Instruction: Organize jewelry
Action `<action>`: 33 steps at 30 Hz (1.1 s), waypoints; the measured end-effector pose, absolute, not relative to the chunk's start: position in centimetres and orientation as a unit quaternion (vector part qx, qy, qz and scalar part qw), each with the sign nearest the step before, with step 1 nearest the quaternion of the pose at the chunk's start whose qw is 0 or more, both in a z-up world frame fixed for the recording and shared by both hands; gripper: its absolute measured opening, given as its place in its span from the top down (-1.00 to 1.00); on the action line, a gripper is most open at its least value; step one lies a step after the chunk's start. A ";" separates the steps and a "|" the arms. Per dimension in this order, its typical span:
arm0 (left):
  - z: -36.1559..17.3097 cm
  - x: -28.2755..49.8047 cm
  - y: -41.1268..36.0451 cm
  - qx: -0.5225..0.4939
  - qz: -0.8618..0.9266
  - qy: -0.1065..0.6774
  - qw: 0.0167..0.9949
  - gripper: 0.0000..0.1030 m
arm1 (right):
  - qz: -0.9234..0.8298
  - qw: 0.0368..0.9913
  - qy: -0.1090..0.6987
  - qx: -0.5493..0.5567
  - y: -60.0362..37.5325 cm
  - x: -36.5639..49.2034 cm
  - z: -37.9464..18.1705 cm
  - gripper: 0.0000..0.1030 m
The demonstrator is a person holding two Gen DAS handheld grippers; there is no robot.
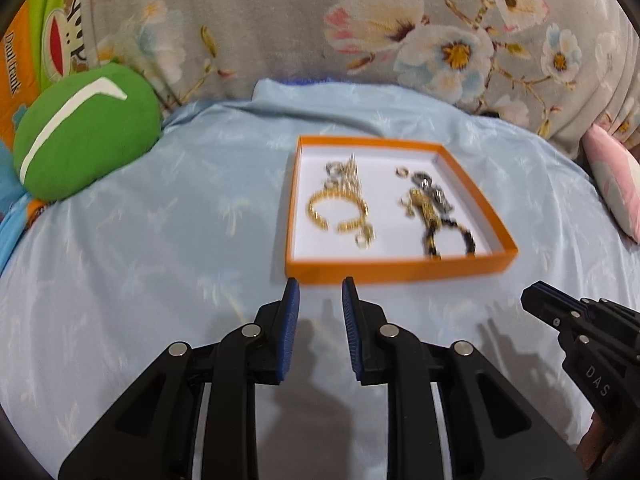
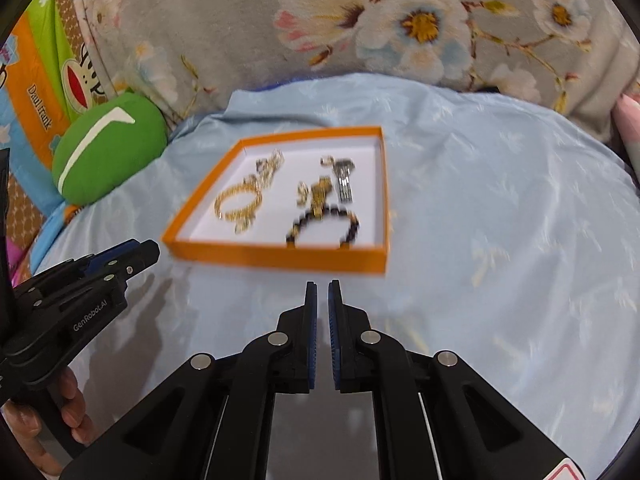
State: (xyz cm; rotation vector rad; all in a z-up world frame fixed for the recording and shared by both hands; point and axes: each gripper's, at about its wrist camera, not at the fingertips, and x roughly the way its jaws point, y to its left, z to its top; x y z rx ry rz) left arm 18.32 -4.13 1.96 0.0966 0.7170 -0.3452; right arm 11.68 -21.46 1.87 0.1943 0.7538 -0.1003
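An orange tray [image 1: 396,270] with a white floor lies on the light blue sheet; it also shows in the right wrist view [image 2: 276,258]. In it lie a gold bangle [image 1: 336,212] [image 2: 236,202], a dark beaded bracelet [image 1: 452,238] [image 2: 324,226], a gold chain piece [image 1: 424,204], small rings and silver pieces [image 2: 344,184]. My left gripper [image 1: 320,286] is open and empty, just short of the tray's near wall. My right gripper [image 2: 322,286] is nearly closed with a narrow gap, empty, also short of the tray; it shows at the right in the left wrist view [image 1: 536,298].
A green round cushion [image 1: 84,132] [image 2: 108,148] lies left of the tray. A grey floral pillow [image 1: 360,20] runs along the back. A pink pillow [image 1: 616,176] sits at the far right. Colourful printed bedding [image 1: 24,64] is at the far left.
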 end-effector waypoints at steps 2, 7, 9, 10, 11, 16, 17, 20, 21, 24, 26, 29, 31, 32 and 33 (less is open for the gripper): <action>1.3 17.4 -4.2 0.051 -0.168 0.354 0.919 0.59 | -0.053 0.921 0.373 0.097 -21.3 10.7 1.2 0.86; 0.4 15.7 -4.4 0.053 -0.161 0.362 0.917 0.59 | -0.058 0.919 0.377 0.098 -20.6 9.1 0.6 0.86; 0.2 15.3 -4.7 0.060 -0.157 0.361 0.918 0.59 | -0.058 0.919 0.378 0.097 -20.3 8.8 0.5 0.86; 0.1 15.1 -4.7 0.061 -0.155 0.361 0.918 0.59 | -0.057 0.918 0.380 0.099 -20.2 8.8 0.4 0.85; 0.0 15.0 -4.8 0.061 -0.155 0.363 0.917 0.59 | -0.058 0.918 0.379 0.100 -20.1 8.7 0.4 0.85; 0.0 14.6 -4.5 0.056 -0.146 0.365 0.918 0.59 | -0.057 0.918 0.378 0.102 -19.7 8.3 0.4 0.69; 0.0 14.6 -4.6 0.057 -0.144 0.365 0.918 0.59 | -0.058 0.919 0.377 0.101 -19.5 8.2 0.4 0.59; -0.1 14.4 -4.7 0.062 -0.139 0.366 0.918 0.58 | -0.062 0.921 0.374 0.092 -19.0 8.0 0.6 0.38; -0.1 14.3 -4.7 0.063 -0.139 0.366 0.918 0.51 | -0.064 0.921 0.373 0.090 -18.9 8.0 0.6 0.33; -0.1 13.9 -5.0 0.068 -0.133 0.364 0.920 0.19 | -0.068 0.923 0.370 0.085 -18.6 7.8 0.7 0.21; 0.0 13.7 -5.2 0.073 -0.130 0.360 0.921 0.17 | -0.073 0.923 0.368 0.079 -18.4 7.8 0.7 0.09; -0.2 13.5 -5.5 0.074 -0.128 0.367 0.918 0.17 | -0.083 0.924 0.367 0.071 -18.2 7.7 0.8 0.01; -0.4 13.6 -5.5 0.072 -0.125 0.374 0.916 0.17 | -0.085 0.922 0.370 0.074 -18.3 7.7 0.7 0.00; -0.4 13.7 -5.5 0.073 -0.123 0.376 0.916 0.17 | -0.087 0.921 0.372 0.074 -18.4 7.8 0.6 -0.02; -0.5 13.6 -5.5 0.074 -0.120 0.376 0.916 0.16 | -0.091 0.920 0.373 0.074 -18.4 7.8 0.5 -0.04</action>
